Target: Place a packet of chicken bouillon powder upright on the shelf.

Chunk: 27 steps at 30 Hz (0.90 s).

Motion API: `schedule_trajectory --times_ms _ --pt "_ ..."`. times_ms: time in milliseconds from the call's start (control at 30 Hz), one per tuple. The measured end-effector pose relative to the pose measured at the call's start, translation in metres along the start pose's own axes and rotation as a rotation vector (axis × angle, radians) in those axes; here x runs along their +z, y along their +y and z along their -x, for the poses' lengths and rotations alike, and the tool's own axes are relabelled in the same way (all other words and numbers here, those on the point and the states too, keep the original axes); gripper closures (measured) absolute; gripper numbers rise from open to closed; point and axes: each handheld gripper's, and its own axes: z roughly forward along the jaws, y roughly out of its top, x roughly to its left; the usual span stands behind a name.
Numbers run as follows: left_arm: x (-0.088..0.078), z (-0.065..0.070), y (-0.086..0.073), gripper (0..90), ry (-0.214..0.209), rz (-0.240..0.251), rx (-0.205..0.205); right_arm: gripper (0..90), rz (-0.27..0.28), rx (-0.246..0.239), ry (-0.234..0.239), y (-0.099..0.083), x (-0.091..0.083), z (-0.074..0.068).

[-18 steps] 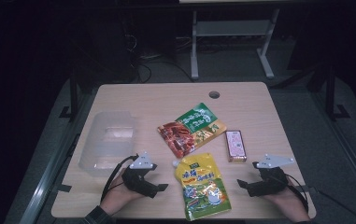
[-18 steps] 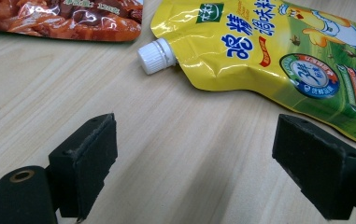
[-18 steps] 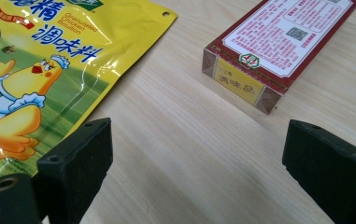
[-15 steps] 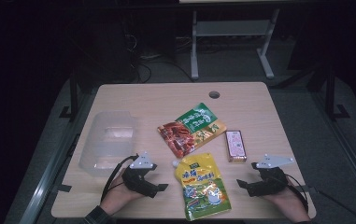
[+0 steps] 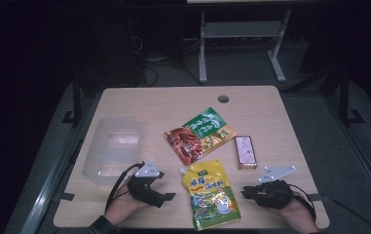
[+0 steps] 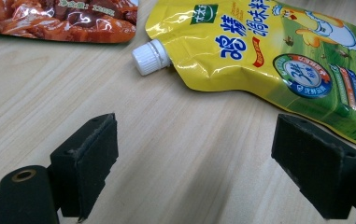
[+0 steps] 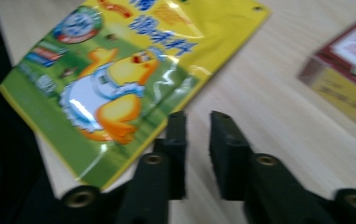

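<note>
- Yellow spouted pouch (image 5: 211, 194) lies flat at the bench's (image 5: 173, 100) near edge, between both hands, cap pointing toward the left gripper (image 5: 159, 193).
- Left gripper's fingers (image 6: 89, 161) stand wide apart, holding nothing, just short of the white cap (image 6: 150, 57).
- Right gripper (image 7: 197, 140) has its fingers nearly shut, empty, beside the pouch's edge.
- Best approach, I judge: slide low and pinch the stiff spout rather than the slippery film.

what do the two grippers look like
Both grippers, left and right, are black, hand-held, each topped by a grey three-cornered plate with a black cable trailing behind. Their jaws are blocky, flat black pads with brass-coloured rivets. A dark sleeve cuff shows at the left wrist.
</note>
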Motion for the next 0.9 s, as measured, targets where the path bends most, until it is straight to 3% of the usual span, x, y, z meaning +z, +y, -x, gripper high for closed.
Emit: schedule_trajectory --times_ms 67,200,367,900 --pt "0.0 0.0 0.0 13.9 0.001 0.001 -0.001 89.8 -0.016 -0.023 0.036 0.001 0.003 -0.005" --pt "0.001 0.0 0.0 13.9 -0.001 0.0 -0.003 89.9 -0.063 -0.067 0.075 0.004 0.011 -0.012" --pt "0.001 0.0 0.0 13.9 0.001 0.002 0.0 89.9 -0.09 -0.085 0.109 0.005 0.018 -0.015" --pt "0.002 0.0 0.001 13.9 -0.006 0.01 -0.01 90.0 -0.096 -0.126 0.175 0.013 0.03 -0.029"
